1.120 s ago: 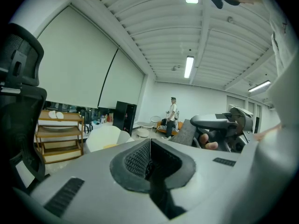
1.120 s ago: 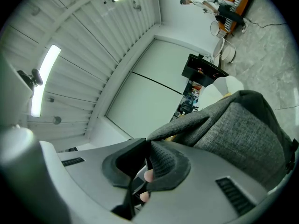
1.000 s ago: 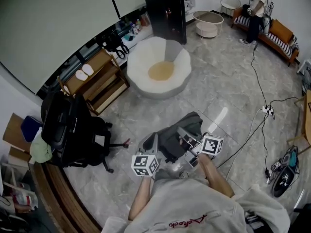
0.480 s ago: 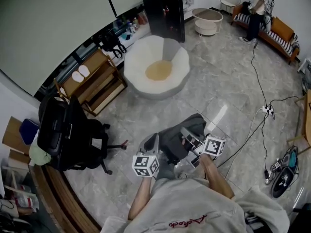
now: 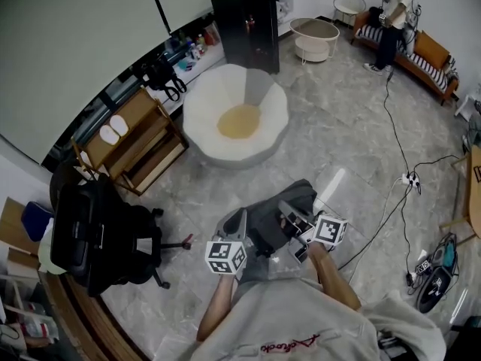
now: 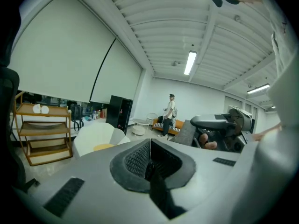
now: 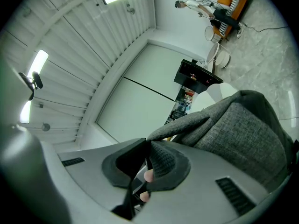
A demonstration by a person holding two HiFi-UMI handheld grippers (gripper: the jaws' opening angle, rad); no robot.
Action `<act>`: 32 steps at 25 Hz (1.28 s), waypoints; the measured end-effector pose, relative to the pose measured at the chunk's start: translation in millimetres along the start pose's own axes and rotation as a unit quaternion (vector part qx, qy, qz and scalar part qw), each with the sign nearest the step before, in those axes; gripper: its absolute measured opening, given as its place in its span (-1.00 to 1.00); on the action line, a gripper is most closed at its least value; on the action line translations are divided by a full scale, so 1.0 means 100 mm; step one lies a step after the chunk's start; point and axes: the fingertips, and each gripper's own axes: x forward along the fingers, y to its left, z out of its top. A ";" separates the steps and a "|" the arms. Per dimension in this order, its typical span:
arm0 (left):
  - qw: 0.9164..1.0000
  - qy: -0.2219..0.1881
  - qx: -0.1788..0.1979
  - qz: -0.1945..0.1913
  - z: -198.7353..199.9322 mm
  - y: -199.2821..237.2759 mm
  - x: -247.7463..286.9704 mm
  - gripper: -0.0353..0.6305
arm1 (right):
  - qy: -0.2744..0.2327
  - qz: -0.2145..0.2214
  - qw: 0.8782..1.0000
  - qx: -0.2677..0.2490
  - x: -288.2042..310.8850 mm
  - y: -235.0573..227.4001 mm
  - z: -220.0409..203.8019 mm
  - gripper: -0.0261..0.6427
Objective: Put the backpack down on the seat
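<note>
A grey backpack [image 5: 272, 215] hangs in front of the person, above the marble floor. My right gripper [image 5: 291, 215] is shut on its grey fabric [image 7: 233, 125], which runs straight out of the jaws in the right gripper view. My left gripper [image 5: 234, 220] is at the backpack's left edge. Its pads [image 6: 140, 160] are pressed together, and nothing shows clearly between them. The seat, a round white armchair [image 5: 207, 111] with a yellow cushion [image 5: 239, 121], stands ahead. It also shows in the left gripper view as the armchair [image 6: 93, 136], beyond the jaws to the left.
A black office chair [image 5: 105, 235] is at the left and a wooden shelf [image 5: 135, 138] behind it. A black cabinet [image 5: 244, 25] stands past the armchair. A round side table [image 5: 316, 36], an orange sofa [image 5: 428, 51] and a standing person [image 5: 394, 17] are at the far right. Cables [image 5: 402, 179] cross the floor.
The whole room has slid down and left in the head view, so the white armchair is nearer. Both grippers and the backpack keep the same place before the person.
</note>
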 end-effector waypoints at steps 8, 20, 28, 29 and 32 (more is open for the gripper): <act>1.000 -0.004 0.002 -0.004 0.46 0.63 0.61 -0.80 | -0.006 0.000 1.000 -0.010 0.81 -0.20 0.50 -0.79; 1.000 -0.010 0.008 -0.011 0.98 1.62 1.36 -0.80 | -0.021 0.006 1.000 0.003 1.99 -0.51 0.97 -0.79; 1.000 -0.006 0.001 -0.014 0.98 2.08 1.53 -0.80 | -0.010 -0.007 1.000 -0.011 2.42 -0.68 0.93 -0.79; 1.000 -0.004 0.000 -0.015 0.98 2.08 1.53 -0.80 | -0.011 -0.006 1.000 -0.007 2.43 -0.68 0.93 -0.79; 1.000 -0.001 -0.001 -0.018 0.97 2.08 1.54 -0.80 | -0.009 -0.004 1.000 -0.012 2.46 -0.70 0.91 -0.79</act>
